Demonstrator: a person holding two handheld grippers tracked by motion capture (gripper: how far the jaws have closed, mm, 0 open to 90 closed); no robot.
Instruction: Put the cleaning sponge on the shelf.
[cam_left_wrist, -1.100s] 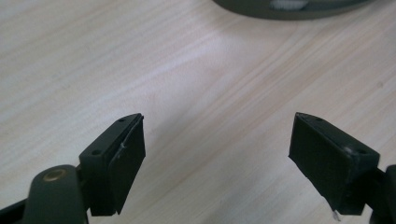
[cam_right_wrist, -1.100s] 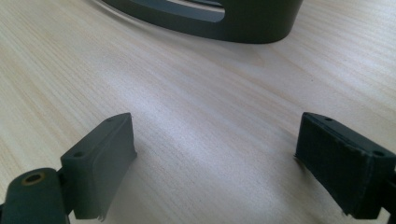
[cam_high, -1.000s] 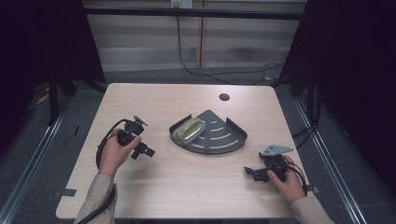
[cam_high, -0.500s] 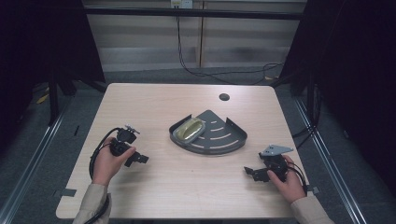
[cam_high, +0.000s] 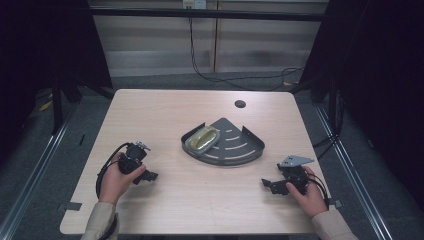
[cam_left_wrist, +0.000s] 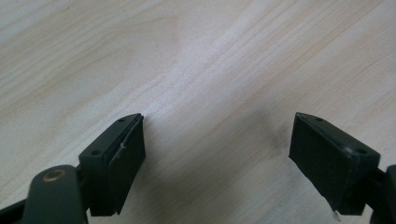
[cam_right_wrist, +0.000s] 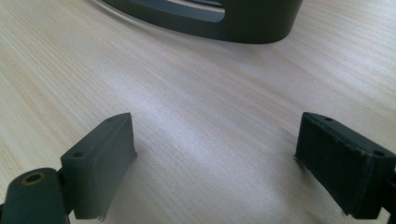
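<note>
A dark grey fan-shaped rack (cam_high: 235, 145) lies in the middle of the wooden table (cam_high: 165, 115). A yellowish oval object (cam_high: 204, 138) rests in its left part. My left gripper (cam_high: 145, 176) sits low at the table's left, held in a hand, well apart from the rack. In the left gripper view its jaws stand wide apart over bare wood, so the left gripper (cam_left_wrist: 217, 154) is open and holds nothing. My right gripper (cam_high: 268, 184) rests at the front right. The right gripper (cam_right_wrist: 215, 163) is open too, with the rack's curved wall (cam_right_wrist: 224, 23) ahead of it.
A small dark round hole (cam_high: 240, 104) marks the table's far side. Cables (cam_high: 102, 172) trail from both grippers. Metal frame rails and dark floor surround the table, and a wall with a hanging cable stands behind it.
The left hand and its gripper have drawn back toward the front left of the table, away from the rack. The right gripper has stayed put.
</note>
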